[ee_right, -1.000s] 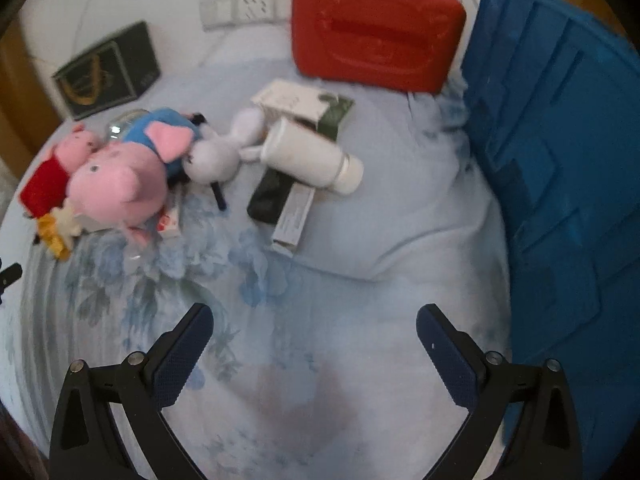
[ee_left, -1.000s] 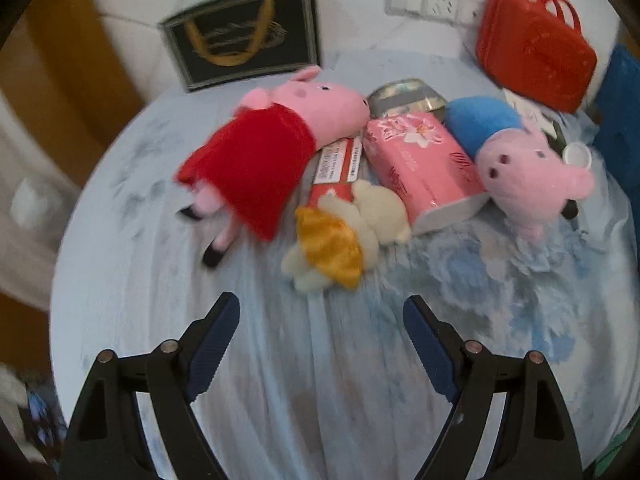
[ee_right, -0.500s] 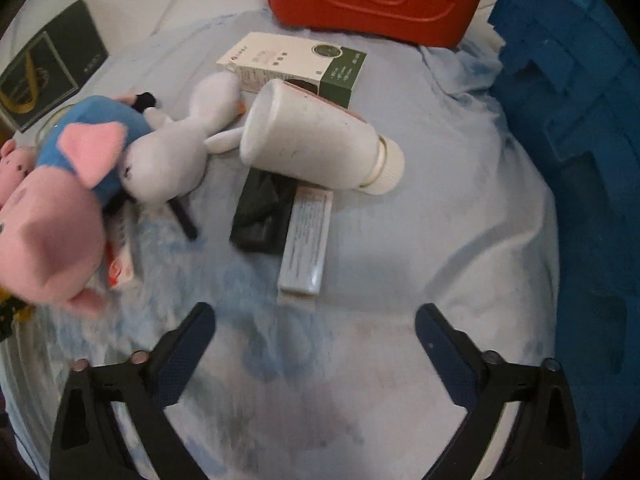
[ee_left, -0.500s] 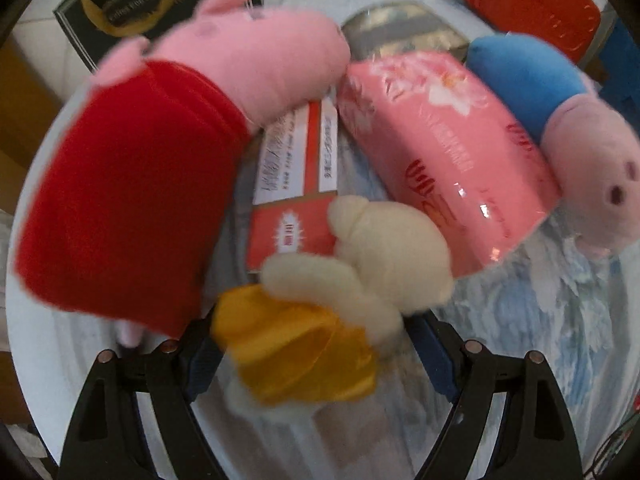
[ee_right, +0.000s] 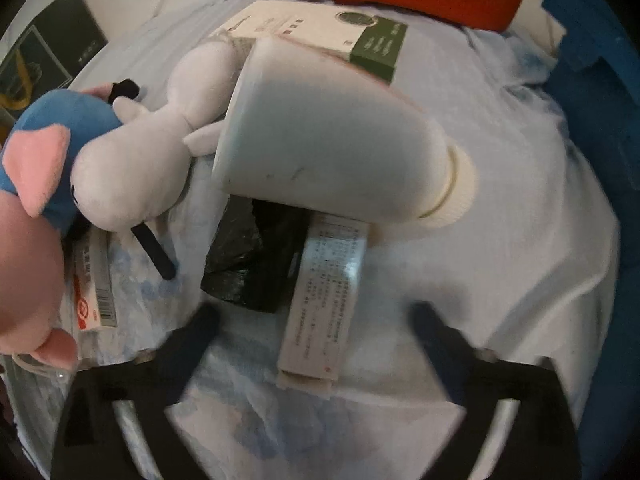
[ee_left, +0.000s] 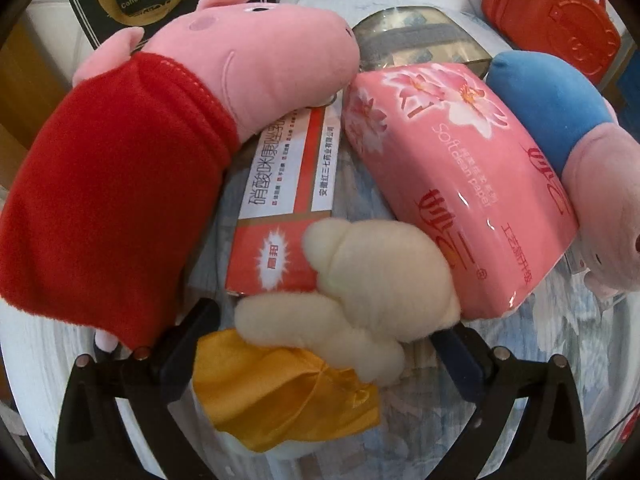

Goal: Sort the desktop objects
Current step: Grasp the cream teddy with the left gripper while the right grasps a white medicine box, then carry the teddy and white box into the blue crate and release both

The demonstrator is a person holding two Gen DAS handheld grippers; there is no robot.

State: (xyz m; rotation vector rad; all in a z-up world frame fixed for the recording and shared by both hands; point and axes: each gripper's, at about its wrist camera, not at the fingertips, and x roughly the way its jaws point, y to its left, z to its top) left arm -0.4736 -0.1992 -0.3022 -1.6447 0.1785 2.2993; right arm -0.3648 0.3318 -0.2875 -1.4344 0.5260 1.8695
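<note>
bear (ee_left: pixel 360 300) — cream plush, orange cloth about its lower half — lies on the flowered cloth (ee_left: pixel 460 432) between the jaws of the left gripper (ee_left: pixel 326 332). the jaws have just been opening and stand wide, pads to either side of it; whether they touch it cannot be told. a red-dressed pig (ee_left: pixel 120 184) crowds the left finger, a red-and-white box (ee_left: pixel 280 216) and pink tissue pack (ee_left: pixel 452 168) sit just behind. bare cloth shows only toward the near edge.

the right gripper (ee_right: pixel 316 320), blurred, has its jaws spread too, just reopened, astride the near end of a long white box (ee_right: pixel 320 300), not pressing it. a white bottle (ee_right: pixel 340 140) lies across the box's far end, a black packet (ee_right: pixel 256 264) beside it. open cloth lies to the right, up to the blue bin (ee_right: pixel 600 120).
</note>
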